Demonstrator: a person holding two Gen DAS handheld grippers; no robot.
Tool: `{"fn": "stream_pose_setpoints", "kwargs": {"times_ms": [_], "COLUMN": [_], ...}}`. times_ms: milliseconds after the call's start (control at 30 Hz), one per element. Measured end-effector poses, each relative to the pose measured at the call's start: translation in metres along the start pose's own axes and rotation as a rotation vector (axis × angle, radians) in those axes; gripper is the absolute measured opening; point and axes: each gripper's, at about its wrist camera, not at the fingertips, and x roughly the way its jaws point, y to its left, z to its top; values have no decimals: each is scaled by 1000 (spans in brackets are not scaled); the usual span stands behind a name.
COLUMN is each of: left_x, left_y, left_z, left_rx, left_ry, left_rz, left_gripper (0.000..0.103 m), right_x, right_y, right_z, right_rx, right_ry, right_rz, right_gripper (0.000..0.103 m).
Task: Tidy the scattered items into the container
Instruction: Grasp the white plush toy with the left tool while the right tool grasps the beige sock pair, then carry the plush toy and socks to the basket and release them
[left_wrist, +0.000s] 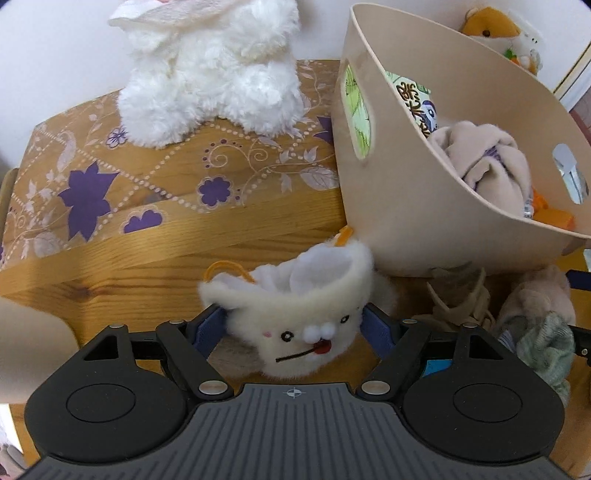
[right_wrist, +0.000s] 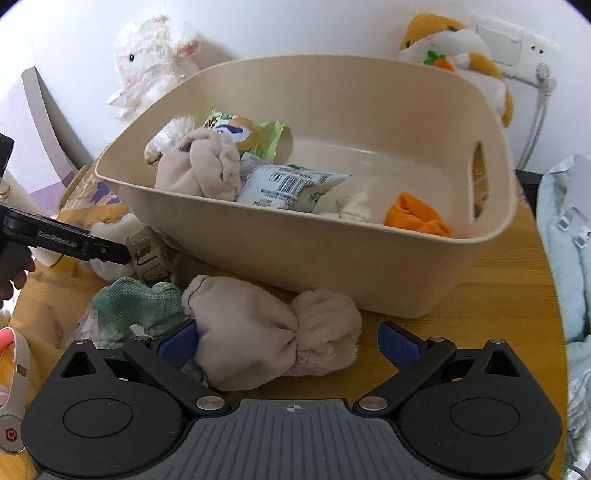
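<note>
Taking the beige tub as the landmark and reading from its left: far to its left on the bench sits a fluffy white plush rabbit, on a patterned cloth with purple flowers. Just off the tub's near-left corner the left gripper has its jaws pressed against both sides of a small cream pouch with an animal face, holding it; the pouch sits close to the tub's outer wall, and whether it rests on the bench cannot be told. In front of the tub's left end lie a beige hair claw and a crumpled green cloth, the claw touching the tip of the left gripper seen from the right wrist view. Directly before the tub's front wall lies a beige plush bow on the bench; the right gripper has its jaws wide, the left blue pad against the bow's end and the right pad standing clear of it. Inside the tub, toward its left, are a bunched beige cloth, a green snack packet and a white barcoded packet; toward its right, a white scrap and an orange cloth. Behind the tub's right end sits an orange-and-white hamster plush against the wall.
</note>
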Motion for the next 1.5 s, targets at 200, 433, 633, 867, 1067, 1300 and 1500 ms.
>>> {"fn": "stream_pose_setpoints", "kwargs": {"times_ms": [200,433,633,867,1067,1300,1500], "left_x": [3,-4,-11,-24,-43,-75,-101], "left_y": [-5,3,5,0,5,9,7], "left_z": [-1,-5,-8,-19,-28,-33,-27], "left_rx": [24,26,28,38,28,55,53], "left_ry": [-11,-23,-21,-24,-48,-97,-157], "left_rz": [14,18,2,-14,-13,7,-7], "left_gripper": [75,42,22,17,17,17,17], "right_x": [12,14,2,-12,-28,-66,-103], "right_y": [2,4,4,1,-4,-8,-15], "right_z": [3,-3,-5,-15,-25,-28,-18], "right_rx": [12,27,9,13,19,5,-5], "right_ry": [18,21,17,7,-18,-86,-166], "right_rz": [40,45,39,34,22,28,25], "right_gripper": [96,71,50,40,35,35,35]}}
